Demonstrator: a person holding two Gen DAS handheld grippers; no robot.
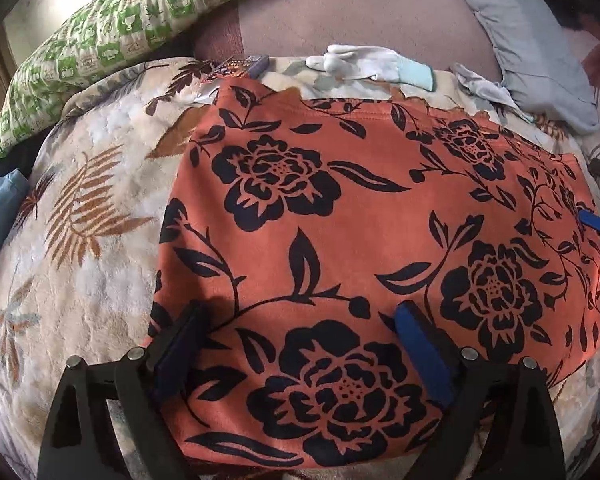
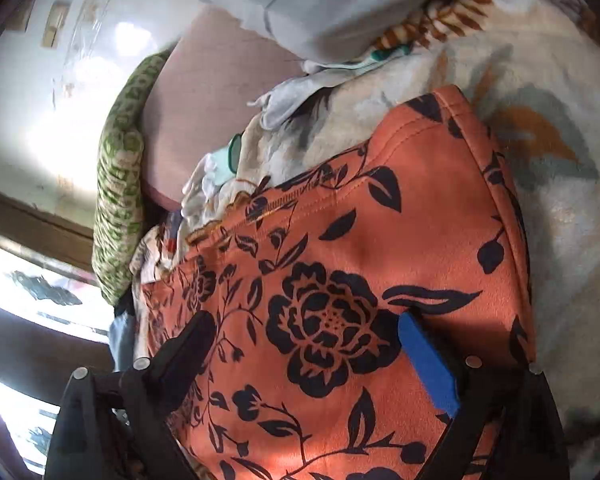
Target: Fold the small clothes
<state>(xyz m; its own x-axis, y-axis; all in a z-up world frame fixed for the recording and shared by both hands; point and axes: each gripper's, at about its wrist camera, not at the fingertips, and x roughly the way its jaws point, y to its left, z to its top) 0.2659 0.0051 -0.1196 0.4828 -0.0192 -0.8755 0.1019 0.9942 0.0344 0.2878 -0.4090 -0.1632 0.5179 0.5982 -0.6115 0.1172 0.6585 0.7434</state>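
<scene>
An orange garment (image 1: 360, 232) with black flowers lies spread flat on a cream leaf-print fleece blanket (image 1: 100, 240). My left gripper (image 1: 300, 316) stands open over the garment's near edge, its fingers wide apart with cloth lying flat below them. At the far right edge of the left wrist view, a blue pad of the right gripper (image 1: 594, 222) shows over the garment's right side. In the right wrist view the right gripper (image 2: 306, 322) is open too, spread above a large black flower on the garment (image 2: 380, 240), near its hemmed edge. Neither gripper pinches any cloth.
A green patterned pillow (image 1: 112, 40) lies at the back left, a grey pillow (image 1: 532, 52) at the back right. White gloves (image 1: 364, 64) and a small dark box (image 1: 240, 66) sit just beyond the garment's far edge. Blue fabric (image 1: 0, 208) lies at the left.
</scene>
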